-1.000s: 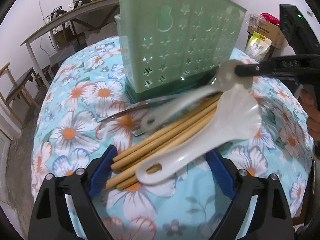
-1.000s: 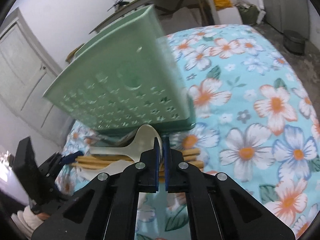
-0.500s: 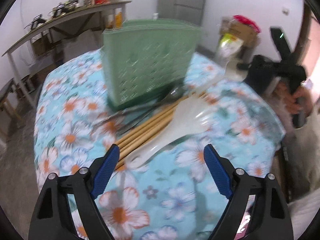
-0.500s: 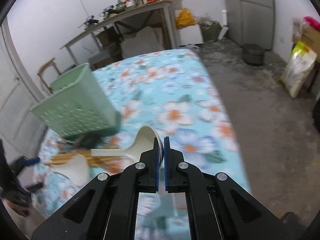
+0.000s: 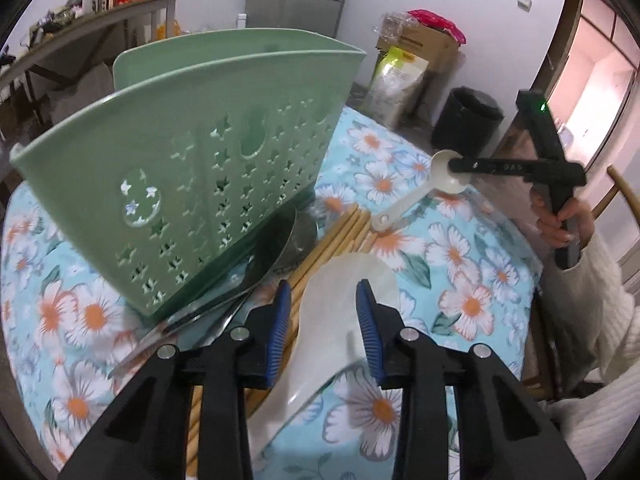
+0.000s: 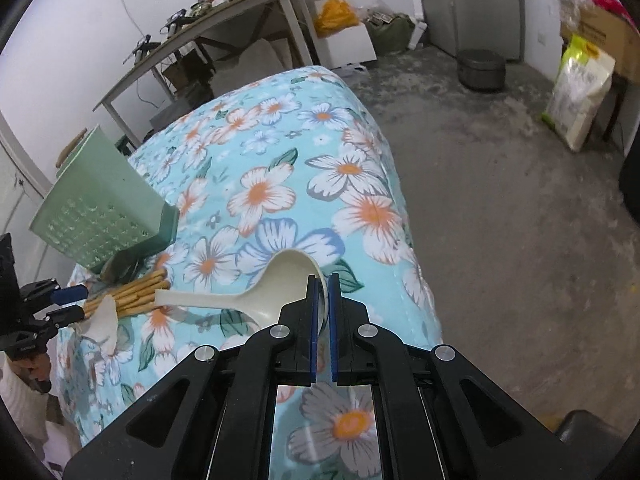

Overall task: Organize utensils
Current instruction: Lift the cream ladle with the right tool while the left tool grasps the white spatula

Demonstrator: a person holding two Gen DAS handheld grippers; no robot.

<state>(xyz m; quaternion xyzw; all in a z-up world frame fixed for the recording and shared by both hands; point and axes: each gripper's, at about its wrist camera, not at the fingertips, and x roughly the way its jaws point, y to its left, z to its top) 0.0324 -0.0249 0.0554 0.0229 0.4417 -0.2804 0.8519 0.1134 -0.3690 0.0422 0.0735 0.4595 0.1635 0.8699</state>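
Two spoons getting picked out of the utensil pile next to the green holder

The cream soup spoon is hanging clear above the flowery tablecloth, pinched by the bowl's rim in the right gripper, which is clamped tight on it, handle sticking out toward 9 o'clock. Over in the left wrist view, the translucent white rice paddle is lying at 6 o'clock on top of the bamboo chopsticks, and the left gripper is closing its jaws around the paddle's blade; the blade is sitting between the blue pads, but I can't tell if they're pressing on it yet. The green perforated utensil holder is standing tilted at about 10 o'clock, with a metal spatula poking out from under it, touching the chopsticks.
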